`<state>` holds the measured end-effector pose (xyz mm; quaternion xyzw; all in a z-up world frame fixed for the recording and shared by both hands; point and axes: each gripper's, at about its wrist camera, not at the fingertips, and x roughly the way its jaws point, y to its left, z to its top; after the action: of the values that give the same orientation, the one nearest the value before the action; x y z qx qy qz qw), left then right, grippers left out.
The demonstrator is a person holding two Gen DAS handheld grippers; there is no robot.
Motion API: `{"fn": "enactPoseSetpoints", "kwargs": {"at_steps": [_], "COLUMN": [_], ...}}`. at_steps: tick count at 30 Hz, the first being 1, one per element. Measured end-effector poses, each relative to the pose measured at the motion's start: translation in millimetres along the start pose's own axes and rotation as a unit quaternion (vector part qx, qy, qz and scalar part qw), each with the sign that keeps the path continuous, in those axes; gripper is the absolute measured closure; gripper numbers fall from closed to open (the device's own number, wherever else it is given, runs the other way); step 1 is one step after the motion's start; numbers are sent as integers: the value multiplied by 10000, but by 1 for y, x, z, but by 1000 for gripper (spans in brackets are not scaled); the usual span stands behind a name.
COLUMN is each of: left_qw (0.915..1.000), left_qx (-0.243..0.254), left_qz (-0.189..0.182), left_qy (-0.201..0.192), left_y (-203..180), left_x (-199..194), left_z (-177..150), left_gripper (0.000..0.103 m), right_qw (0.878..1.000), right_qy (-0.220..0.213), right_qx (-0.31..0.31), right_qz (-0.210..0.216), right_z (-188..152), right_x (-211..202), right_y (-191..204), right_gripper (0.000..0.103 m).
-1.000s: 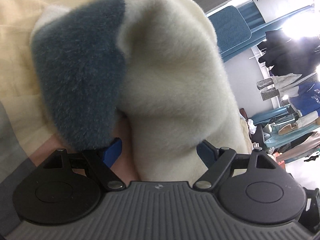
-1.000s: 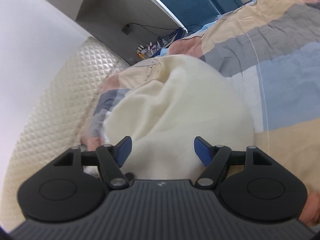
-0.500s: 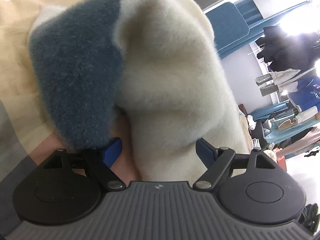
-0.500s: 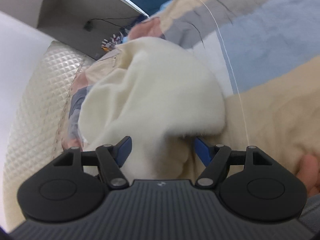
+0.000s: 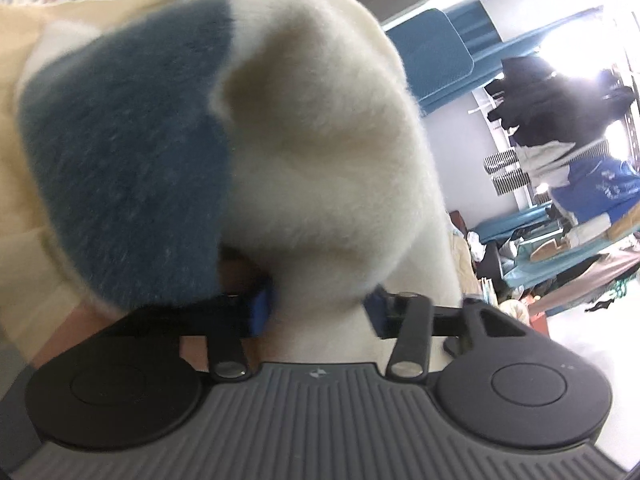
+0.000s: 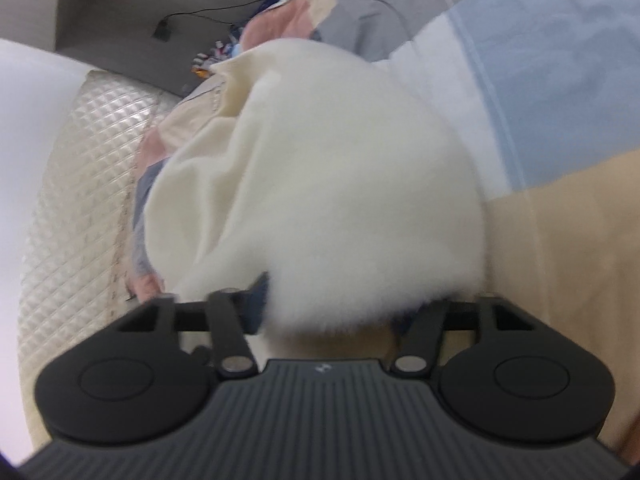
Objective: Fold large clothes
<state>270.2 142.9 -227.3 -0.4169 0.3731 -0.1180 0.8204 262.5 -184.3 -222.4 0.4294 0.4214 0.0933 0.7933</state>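
A thick fleece garment (image 5: 320,140), cream with a dark blue patch (image 5: 132,160), bulges up in front of the left wrist camera. My left gripper (image 5: 318,308) is closing, and a cream fold is squeezed between its blue pads (image 5: 260,308). In the right wrist view the same cream fleece (image 6: 320,180) is bunched over the patchwork bedspread (image 6: 560,60). My right gripper (image 6: 332,312) is also closing, with fleece filling the gap between its jaws. Its right pad is hidden by the pile.
The garment lies on a bed with a beige, grey, blue and pink bedspread (image 5: 24,220). A quilted cream headboard (image 6: 80,160) and a grey shelf (image 6: 120,8) stand at the left. A rack of hanging clothes (image 5: 560,120) and a blue padded panel (image 5: 432,52) are beyond the bed.
Both grippers' jaws have narrowed from wide apart onto the fleece. The right gripper has dropped and rolled, and the cream fabric now sits closer against it.
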Motion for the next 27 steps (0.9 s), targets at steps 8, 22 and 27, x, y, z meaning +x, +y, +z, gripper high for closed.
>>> {"fn": "enactPoseSetpoints", "kwargs": {"at_steps": [8,22,27], "left_qw": [9982,9677,9511], "left_qx": [-21,395,693], "left_qz": [-565,-1634,-1708], "left_qy": [-189,-1879,-2478], "left_y": [-7,-49,-94], "left_x": [-24,-155,-205], "left_z": [-16,-64,-78], "left_gripper": [83,86,86], "right_qw": [9915,9389,9106], "right_qy": [-866,-1981,-2208], "right_qx": [-756,-1995,-2696], "right_qz": [613,1985,2221], "right_z": [1,-37,-45], "right_x": [-31,-129,-178], "right_y": [24,67,107], "right_gripper": [88,89,89]}}
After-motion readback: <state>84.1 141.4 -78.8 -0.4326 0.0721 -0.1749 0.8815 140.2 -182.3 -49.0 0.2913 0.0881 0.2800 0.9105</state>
